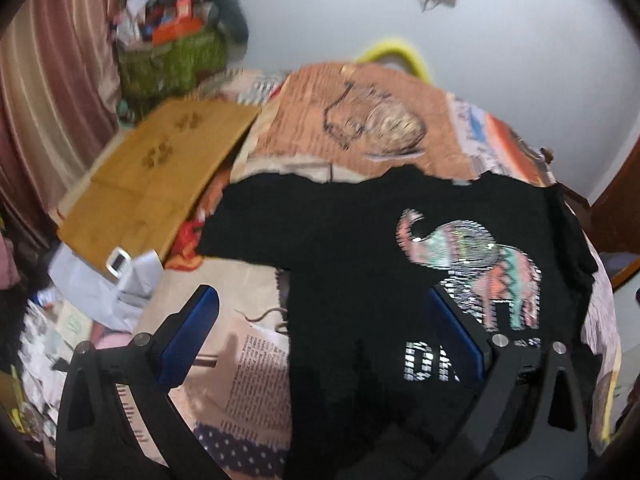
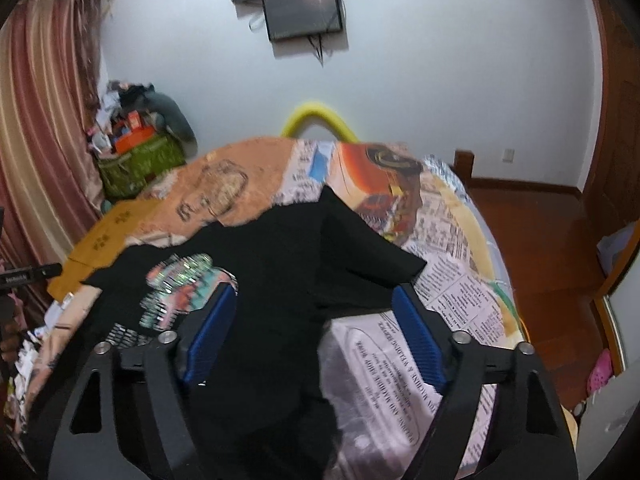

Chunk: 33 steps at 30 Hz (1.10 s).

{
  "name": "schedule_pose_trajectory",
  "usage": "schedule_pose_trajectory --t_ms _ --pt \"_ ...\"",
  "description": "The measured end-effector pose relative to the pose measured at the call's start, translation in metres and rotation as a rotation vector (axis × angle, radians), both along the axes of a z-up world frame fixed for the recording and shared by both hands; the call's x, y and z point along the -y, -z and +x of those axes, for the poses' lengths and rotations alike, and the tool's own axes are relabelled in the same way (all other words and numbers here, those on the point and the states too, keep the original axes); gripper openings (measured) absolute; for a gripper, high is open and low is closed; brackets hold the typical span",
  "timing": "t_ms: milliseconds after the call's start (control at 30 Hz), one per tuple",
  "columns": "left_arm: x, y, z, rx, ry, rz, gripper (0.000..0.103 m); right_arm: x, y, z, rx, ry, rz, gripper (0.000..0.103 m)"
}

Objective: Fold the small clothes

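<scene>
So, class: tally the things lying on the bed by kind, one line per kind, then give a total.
Black T-shirt: 1
Brown cardboard sheet: 1
Printed bedspread: 1
Total: 3

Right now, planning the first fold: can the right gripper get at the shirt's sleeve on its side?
Probably yes: the right gripper is open, the black T-shirt sleeve lies just ahead, nothing covering it.

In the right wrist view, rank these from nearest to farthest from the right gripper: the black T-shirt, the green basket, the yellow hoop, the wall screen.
From the right gripper:
1. Black T-shirt, directly under the open jaws.
2. Yellow hoop, past the bed's far edge, centre.
3. Green basket, far left corner; too close to the hoop to call firmly.
4. Wall screen, high on the back wall.
</scene>
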<state>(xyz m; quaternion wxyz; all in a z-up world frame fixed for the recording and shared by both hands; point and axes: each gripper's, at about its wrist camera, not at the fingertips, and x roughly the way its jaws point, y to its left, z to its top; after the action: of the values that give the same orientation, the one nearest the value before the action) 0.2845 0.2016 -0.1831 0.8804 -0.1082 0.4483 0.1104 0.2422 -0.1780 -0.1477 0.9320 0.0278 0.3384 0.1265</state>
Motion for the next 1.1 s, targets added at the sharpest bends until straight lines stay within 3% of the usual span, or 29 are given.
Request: schedule_pose_trajectory --t_ms 67,200,333,433,600,767,833,933,1100 --pt "-0.02 0.018 0.013 -0.054 -0.03 -0.068 0.103 0.002 0.011 0.008 -0.036 0.002 -0.023 0.066" --pt "-0.052 0.047 0.03 -0.11 -0.1 -0.168 0.103 0.004 0.028 0.025 -0.09 -0.005 -0.042 0.064" --pt "-0.077 0.075 0.05 -0.14 -0.137 -0.308 0.09 0.009 0.038 0.039 -0.12 0.002 -0.052 0.058" --pt "-0.09 0.091 0.062 -0.148 -0.164 -0.363 0.088 0.013 0.042 0.05 -0.127 0.018 -0.031 0.058" --pt "-0.094 0.093 0.08 -0.123 -0.175 -0.325 0.086 0.026 0.043 0.058 -0.149 0.041 0.005 0.058" --pt "-0.088 0.102 0.097 -0.169 -0.211 -0.159 0.056 0.036 0.048 0.069 -0.184 0.041 0.035 0.058" --pt "-0.086 0.105 0.102 -0.185 -0.207 -0.098 0.035 0.039 0.051 0.075 -0.198 0.041 0.048 0.058" --pt "-0.085 0.107 0.108 -0.187 -0.195 -0.092 0.011 0.045 0.056 0.087 -0.215 0.047 0.047 0.058" --pt "-0.08 0.093 0.11 -0.15 -0.167 -0.058 0.004 0.059 0.064 0.114 -0.251 0.07 0.086 0.058"
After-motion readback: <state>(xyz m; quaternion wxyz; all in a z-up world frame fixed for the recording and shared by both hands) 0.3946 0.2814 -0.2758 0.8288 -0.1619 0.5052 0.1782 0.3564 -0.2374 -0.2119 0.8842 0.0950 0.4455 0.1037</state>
